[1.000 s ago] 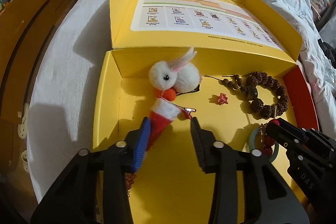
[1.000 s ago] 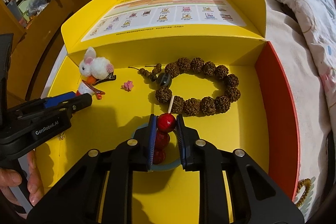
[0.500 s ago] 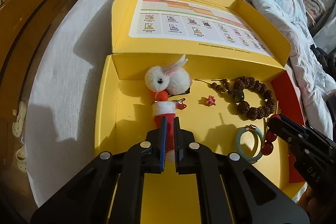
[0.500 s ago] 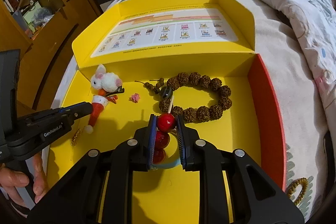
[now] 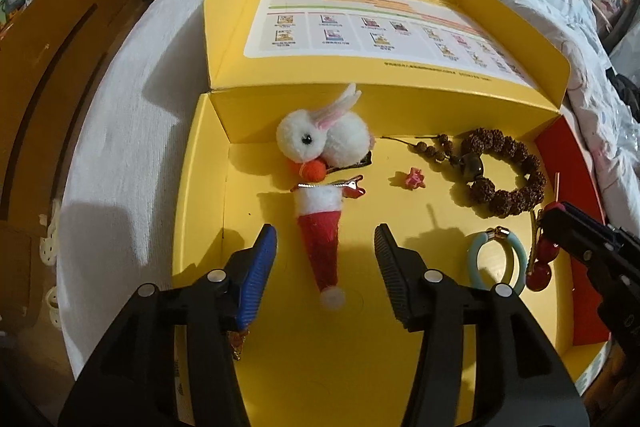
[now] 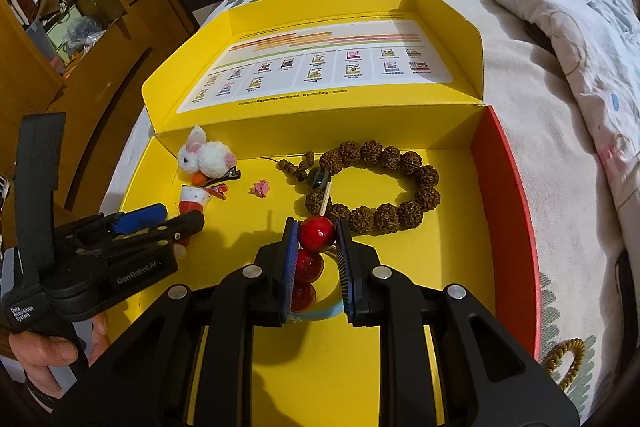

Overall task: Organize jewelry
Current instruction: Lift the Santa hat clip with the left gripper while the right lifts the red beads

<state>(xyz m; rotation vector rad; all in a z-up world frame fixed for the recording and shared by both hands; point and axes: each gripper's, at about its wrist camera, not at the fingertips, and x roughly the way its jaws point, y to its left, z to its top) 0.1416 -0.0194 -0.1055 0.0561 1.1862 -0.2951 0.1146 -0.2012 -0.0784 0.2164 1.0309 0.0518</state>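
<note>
- The left gripper has just been opening; its jaws stand apart on either side of the Santa-hat hair clip, which lies flat on the floor of the yellow box with neither pad touching it. That reads as a release: the clip looks set down where it belongs.
- The hat sits at the bunny clip's 6 o'clock, nearly touching it (soft clips grouped at the box's left end, I judge).
- The right gripper is closed on the red bead skewer, pads pressing the top bead, the stick pointing up toward 12 o'clock. The skewer lies over the pale blue bangle, so the pinch probably serves to lift or shift it.
- The rudraksha bead bracelet lies at the skewer's 1 o'clock, near the red side wall; the tiny pink star clip sits at its 10 o'clock.
- A yellowish bead strand lies outside on the bed, likely still to be stowed.
</note>
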